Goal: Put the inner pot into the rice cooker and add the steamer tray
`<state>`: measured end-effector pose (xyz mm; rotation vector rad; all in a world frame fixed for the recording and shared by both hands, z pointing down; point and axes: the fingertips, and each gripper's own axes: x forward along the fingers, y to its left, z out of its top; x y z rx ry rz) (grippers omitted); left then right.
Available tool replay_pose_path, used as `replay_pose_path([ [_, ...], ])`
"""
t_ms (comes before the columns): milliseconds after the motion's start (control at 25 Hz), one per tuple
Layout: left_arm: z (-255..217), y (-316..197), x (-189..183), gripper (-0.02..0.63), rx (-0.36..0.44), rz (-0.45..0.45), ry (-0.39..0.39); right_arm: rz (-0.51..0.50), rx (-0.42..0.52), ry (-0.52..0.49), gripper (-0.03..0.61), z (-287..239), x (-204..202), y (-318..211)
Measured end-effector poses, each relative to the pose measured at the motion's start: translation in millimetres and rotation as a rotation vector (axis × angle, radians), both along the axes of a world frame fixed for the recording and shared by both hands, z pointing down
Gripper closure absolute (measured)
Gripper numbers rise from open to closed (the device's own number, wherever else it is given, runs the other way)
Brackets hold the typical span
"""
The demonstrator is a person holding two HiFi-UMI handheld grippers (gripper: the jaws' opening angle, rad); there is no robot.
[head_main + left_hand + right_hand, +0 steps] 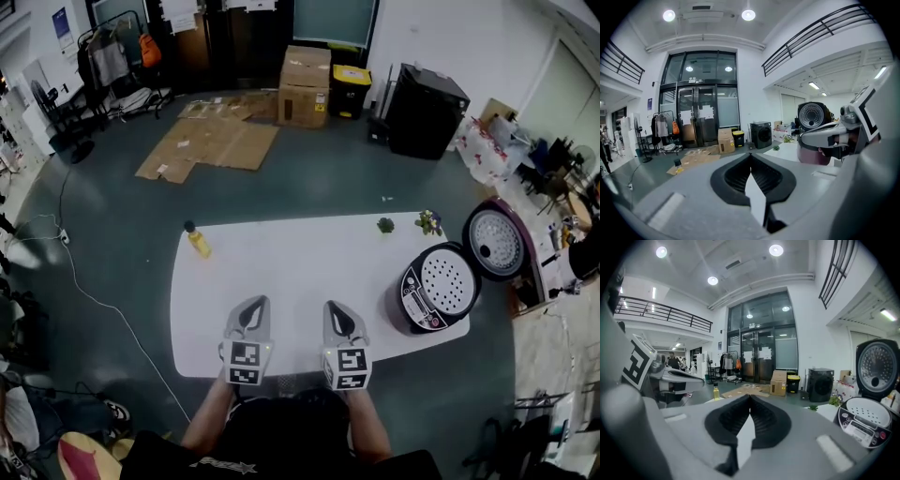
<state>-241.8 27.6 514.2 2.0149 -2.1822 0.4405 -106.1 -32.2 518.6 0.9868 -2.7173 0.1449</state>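
- Left gripper (pixel 254 303) is clenched on nothing, its jaws pressed together with only bare table (pixel 281 272) ahead of them; it hangs over the near edge, at about 6 o'clock on the tabletop.
- Right gripper (pixel 336 307) is likewise closed and empty, just beside the left one.
- Rice cooker (pixel 431 295) stands at about 3 o'clock on the table, close to the edge on that side, with its lid (pixel 495 242) thrown open.
- Steamer tray (pixel 448 279), white and perforated, lies in the cooker's mouth. The inner pot is not visible under it, so I judge it seated but cannot confirm that.
- Risk: a shove with closed jaws on the lid or body could slide the cooker toward the near edge at 3 o'clock, since little table is left there.
- Risk: if the tray sits unevenly on the rim, pressing the lid down could jam or tip it; its levelness is too small to tell here.
- Risk: the grippers are so near each other that swinging both toward 2 o'clock could make them knock.
- Yellow bottle (pixel 198 241) at 10 o'clock is well apart and unlikely to be disturbed.
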Motion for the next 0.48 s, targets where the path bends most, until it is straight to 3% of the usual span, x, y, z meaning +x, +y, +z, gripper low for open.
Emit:
replay_pose_path([
  [480, 2.5, 7.9, 8.6, 0.603, -0.007, -0.009, 0.002, -0.005, -0.002, 0.004, 0.572, 0.5, 10.0, 4.4],
])
